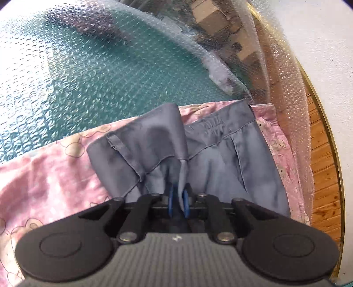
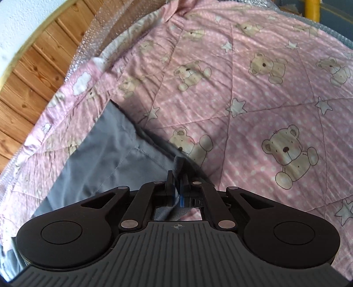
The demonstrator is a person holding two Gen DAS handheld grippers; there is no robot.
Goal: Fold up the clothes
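One grey garment (image 1: 209, 154), lying on one pink bear-print quilt (image 1: 44, 172). Both tongs have it, one pinch each.

Left wrist view: left tongs (image 1: 178, 198) clenched on a thin pleat of the grey cloth, blue pads nearly together with the fold running up between them. Garment's hemmed edge lies far of the pinch, with a gathered, stitched band on the right and a flap turned over on the left. Tongs point steeply down at the cloth.

Right wrist view: right tongs (image 2: 176, 189) clenched tight on a bunched grey edge, a tuft of cloth sticking out beyond the fingertips. The rest of the garment (image 2: 99, 159) spreads flat to the near left, one corner pointing far-left. Tongs also angled steeply down.

Only in the left view:
- bubble wrap (image 1: 99, 66) over a teal surface, far of the quilt
- cardboard boxes (image 1: 211, 13) showing through the wrap, far right
- garment's gathered band

Only in the right view:
- the wide run of quilt (image 2: 253, 88) to the right and far, bears and stars, diamond stitching
- a yellow post (image 2: 311, 8) at the far right edge

Both views: wood plank floor (image 2: 33, 72) beside the quilt edge, wrap hanging over that edge.

No hands or sleeves visible in either view. Can't tell what's under the quilt.
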